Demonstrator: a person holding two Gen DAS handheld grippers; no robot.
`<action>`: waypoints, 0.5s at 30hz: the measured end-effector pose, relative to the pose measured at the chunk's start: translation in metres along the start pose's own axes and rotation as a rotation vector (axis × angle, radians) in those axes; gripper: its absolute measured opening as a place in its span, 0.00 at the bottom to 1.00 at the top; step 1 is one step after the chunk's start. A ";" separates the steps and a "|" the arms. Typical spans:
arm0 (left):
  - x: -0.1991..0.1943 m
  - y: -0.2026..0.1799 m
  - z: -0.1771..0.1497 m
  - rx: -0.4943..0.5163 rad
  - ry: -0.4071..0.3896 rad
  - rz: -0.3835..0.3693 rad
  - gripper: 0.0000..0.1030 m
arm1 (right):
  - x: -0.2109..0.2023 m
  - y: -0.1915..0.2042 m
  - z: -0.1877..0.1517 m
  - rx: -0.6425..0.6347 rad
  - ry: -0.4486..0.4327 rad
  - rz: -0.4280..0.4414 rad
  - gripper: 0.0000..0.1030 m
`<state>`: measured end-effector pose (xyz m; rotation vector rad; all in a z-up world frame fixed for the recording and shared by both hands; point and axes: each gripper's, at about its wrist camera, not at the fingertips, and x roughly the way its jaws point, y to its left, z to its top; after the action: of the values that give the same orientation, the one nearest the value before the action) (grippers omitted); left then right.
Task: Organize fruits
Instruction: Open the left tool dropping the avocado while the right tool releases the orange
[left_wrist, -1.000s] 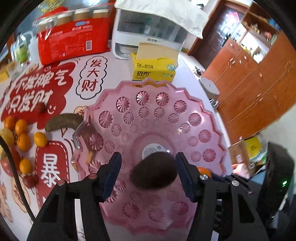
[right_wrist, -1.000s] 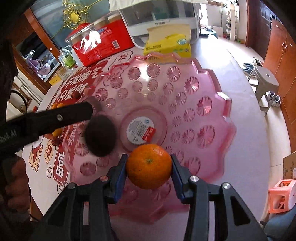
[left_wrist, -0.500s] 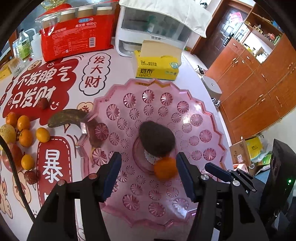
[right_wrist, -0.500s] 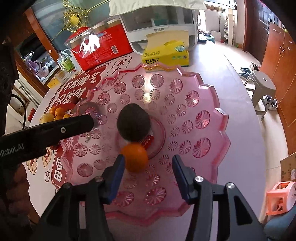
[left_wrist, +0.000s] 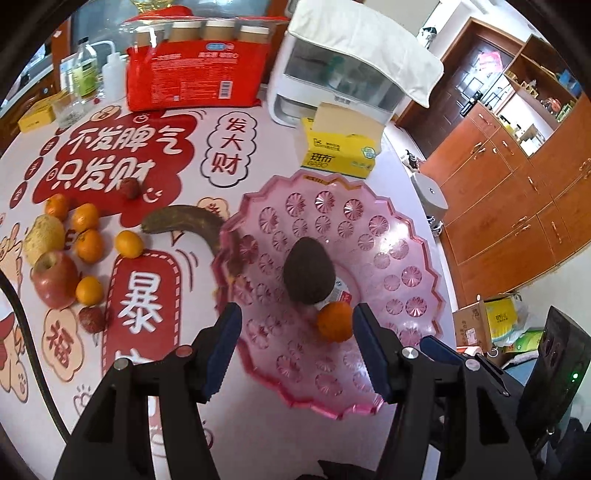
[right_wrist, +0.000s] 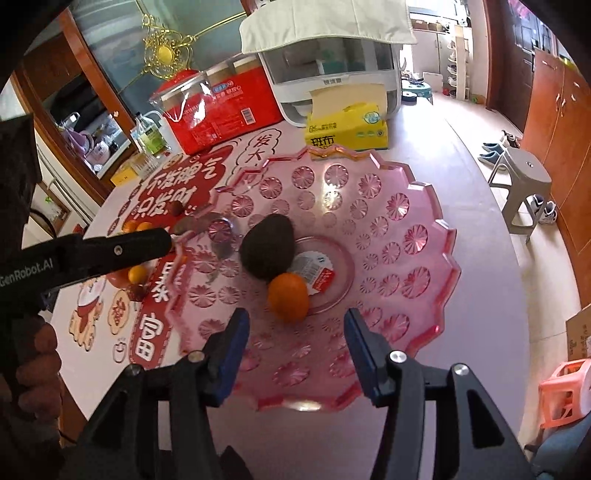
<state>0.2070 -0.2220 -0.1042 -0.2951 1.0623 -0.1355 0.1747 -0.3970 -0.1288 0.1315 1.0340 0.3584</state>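
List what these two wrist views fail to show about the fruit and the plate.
- Banana: left wrist view, its far end is hidden behind the pink plate rim.
- Plate label: both views, partly covered by the avocado and orange; print too small.
- Loose fruit on the table: right wrist view, mostly hidden by the left gripper's arm.
- Plate's near rim: both views, behind the fingers.

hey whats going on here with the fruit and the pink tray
A person with a gripper in each hand is moving fruit from the table onto the pink tray. An avocado and an orange lie touching at its middle. Both the left gripper and the right gripper are open and empty above the tray. Small oranges, an apple, a banana and lychees wait on the table.
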 end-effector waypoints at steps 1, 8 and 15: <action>-0.003 0.003 -0.002 -0.001 -0.001 0.006 0.60 | -0.003 0.002 -0.002 0.008 -0.003 0.004 0.52; -0.031 0.027 -0.020 -0.025 -0.021 0.036 0.67 | -0.017 0.019 -0.015 0.035 -0.015 0.021 0.52; -0.064 0.067 -0.044 -0.090 -0.055 0.069 0.74 | -0.023 0.050 -0.029 0.020 -0.014 0.050 0.52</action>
<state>0.1356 -0.1493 -0.0904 -0.3408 1.0246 -0.0177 0.1278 -0.3604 -0.1111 0.1777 1.0219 0.3925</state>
